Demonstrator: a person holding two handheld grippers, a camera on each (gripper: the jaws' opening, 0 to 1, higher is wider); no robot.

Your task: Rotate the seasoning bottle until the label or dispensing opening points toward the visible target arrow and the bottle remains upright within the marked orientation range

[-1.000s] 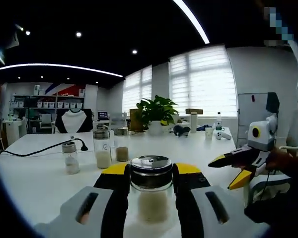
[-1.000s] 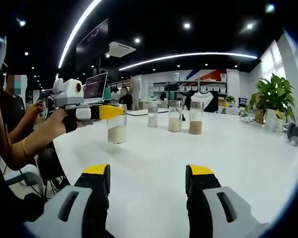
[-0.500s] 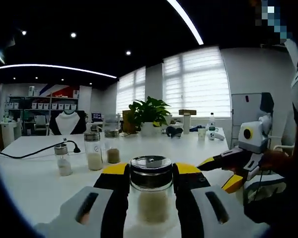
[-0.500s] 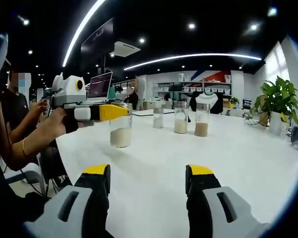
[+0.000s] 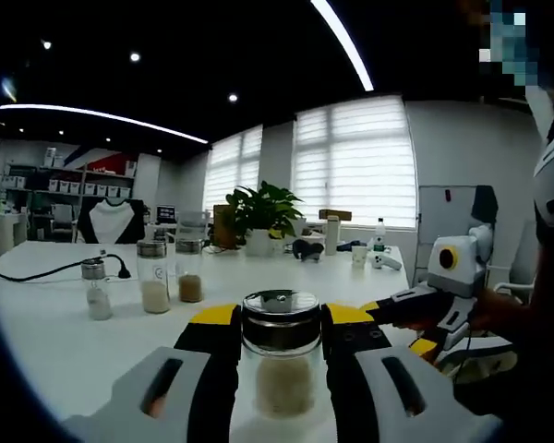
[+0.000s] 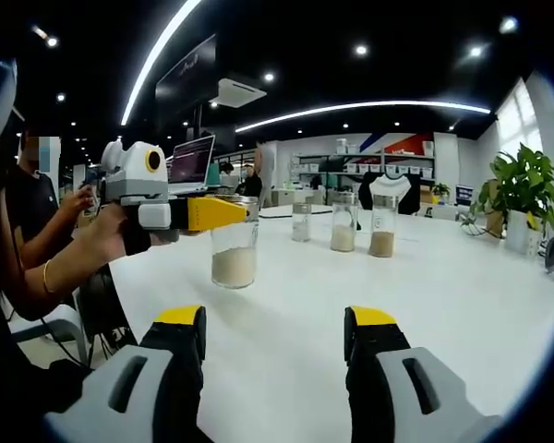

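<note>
A glass seasoning bottle (image 5: 281,355) with a black metal lid and pale powder stands upright on the white table, clamped between the yellow-tipped jaws of my left gripper (image 5: 281,318). From the right gripper view the same bottle (image 6: 234,254) stands left of centre with the left gripper (image 6: 223,211) shut on its top, held by a hand. My right gripper (image 6: 275,325) hangs open above the table with nothing between its jaws; it also shows at the right of the left gripper view (image 5: 399,318). I see no arrow mark.
Three more seasoning jars (image 5: 153,275) stand in a row further back on the table (image 6: 443,295), beside a black cable (image 5: 46,269). A potted plant (image 5: 261,214) and small bottles sit at the far end. Another person sits at the left with a laptop (image 6: 190,159).
Both views have shifted with the hands. The held bottle appears nearer and further right in the right gripper view. The right gripper sits lower and closer in the left gripper view.
</note>
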